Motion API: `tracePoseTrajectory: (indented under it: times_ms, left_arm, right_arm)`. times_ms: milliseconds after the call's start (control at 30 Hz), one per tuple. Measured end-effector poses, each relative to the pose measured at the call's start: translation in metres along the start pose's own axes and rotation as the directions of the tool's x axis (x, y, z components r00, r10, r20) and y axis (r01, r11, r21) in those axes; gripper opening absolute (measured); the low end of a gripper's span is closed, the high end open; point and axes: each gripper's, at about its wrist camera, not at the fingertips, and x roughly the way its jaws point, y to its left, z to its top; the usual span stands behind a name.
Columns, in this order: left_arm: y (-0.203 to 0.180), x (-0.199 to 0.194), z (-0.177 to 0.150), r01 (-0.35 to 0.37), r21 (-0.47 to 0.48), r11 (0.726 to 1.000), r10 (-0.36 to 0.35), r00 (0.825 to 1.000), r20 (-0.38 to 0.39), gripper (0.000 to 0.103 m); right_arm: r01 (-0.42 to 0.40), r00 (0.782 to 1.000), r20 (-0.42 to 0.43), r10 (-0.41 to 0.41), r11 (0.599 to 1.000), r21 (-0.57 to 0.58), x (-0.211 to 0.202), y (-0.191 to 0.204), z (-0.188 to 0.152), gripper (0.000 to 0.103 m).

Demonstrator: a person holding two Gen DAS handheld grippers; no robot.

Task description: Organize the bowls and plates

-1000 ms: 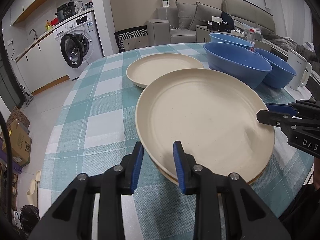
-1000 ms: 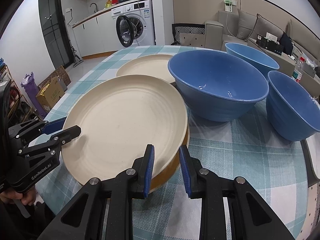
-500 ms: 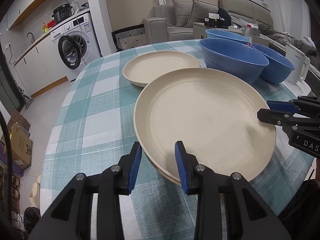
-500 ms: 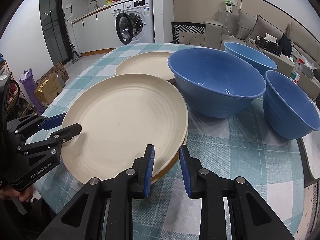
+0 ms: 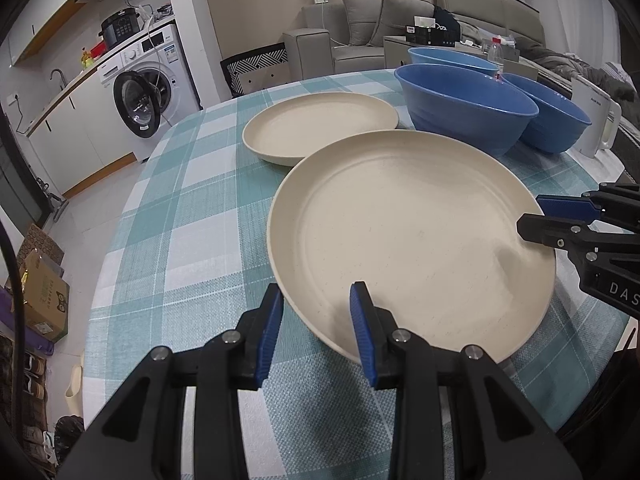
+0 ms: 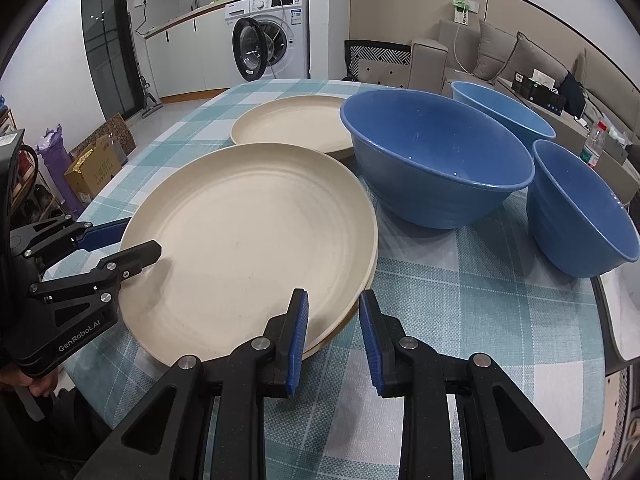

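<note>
While my left gripper [image 5: 316,330] and right gripper [image 6: 332,336] pinch opposite rims of top cream plate [image 5: 412,236], frame centre, on lower plate [image 6: 362,288]: uneven lift tilts it; shallow bite, rim slips.

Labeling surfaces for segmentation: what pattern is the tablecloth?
The tablecloth is a teal-and-white plaid check; it shows best in the left wrist view.

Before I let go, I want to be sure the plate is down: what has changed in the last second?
The top plate has sunk a little onto the plate beneath; the gap at their near edge has almost closed. The left tool and right tool still clamp its rim. The far plate and blue bowls have not moved.
</note>
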Motion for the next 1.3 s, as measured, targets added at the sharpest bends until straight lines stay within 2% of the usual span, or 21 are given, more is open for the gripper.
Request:
tracePoseTrajectory:
  times_ms: [633, 933, 1100, 1200, 1300]
  left_arm:
    - [-0.0001, 0.0025, -0.0022, 0.000, 0.011, 1.000, 0.001, 1.000, -0.022, 0.033]
    - [-0.0001, 0.0040, -0.0020, -0.001, 0.015, 1.000, 0.001, 1.000, -0.026, 0.036]
    - [-0.0026, 0.0040, -0.0030, 0.012, 0.019, 1.000, -0.012, 1.000, -0.027, 0.043]
    - [-0.0013, 0.0036, -0.0029, 0.029, 0.013, 0.999, -0.029, 0.999, -0.030, 0.046]
    - [0.0015, 0.0029, -0.0021, 0.052, -0.007, 0.999, -0.053, 0.998, -0.031, 0.054]
  right_arm:
    - [-0.002, 1.000, -0.013, 0.002, 1.000, 0.002, 0.0050, 0.0000, -0.0015, 0.029]
    - [-0.020, 1.000, -0.014, 0.020, 1.000, 0.005, 0.0056, 0.0000, -0.0037, 0.036]
    - [-0.033, 0.999, -0.013, 0.033, 0.999, 0.011, 0.0046, -0.0005, -0.0040, 0.039]
    - [-0.051, 0.999, -0.008, 0.051, 0.999, 0.016, 0.0026, -0.0010, -0.0038, 0.045]
    - [-0.065, 0.998, 0.007, 0.065, 0.998, 0.015, -0.0018, -0.0004, -0.0028, 0.050]
